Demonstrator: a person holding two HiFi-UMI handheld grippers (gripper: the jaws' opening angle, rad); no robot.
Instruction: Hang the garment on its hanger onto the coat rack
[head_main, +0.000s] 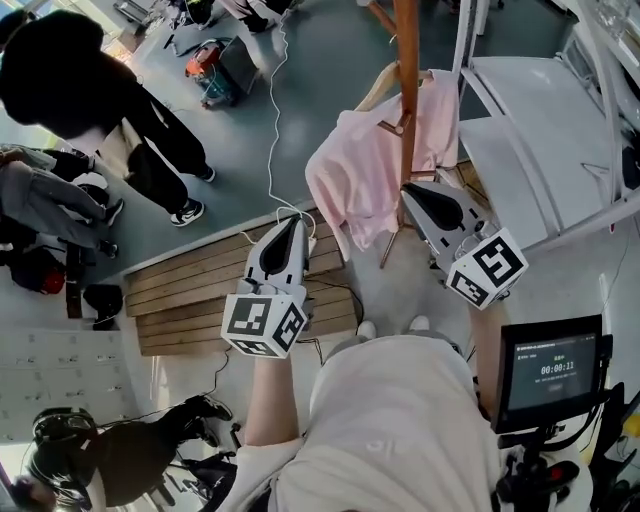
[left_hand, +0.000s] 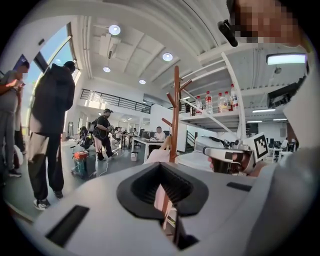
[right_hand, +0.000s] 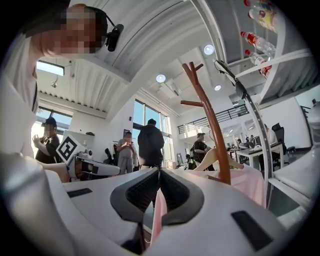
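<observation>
Pink garment hangs on the coat rack — left gripper, fingers together, nearby.

We see a pale pink garment on a light wooden hanger, a reddish-brown coat rack, and white left tongs and right tongs bearing black-and-white square markers.
</observation>
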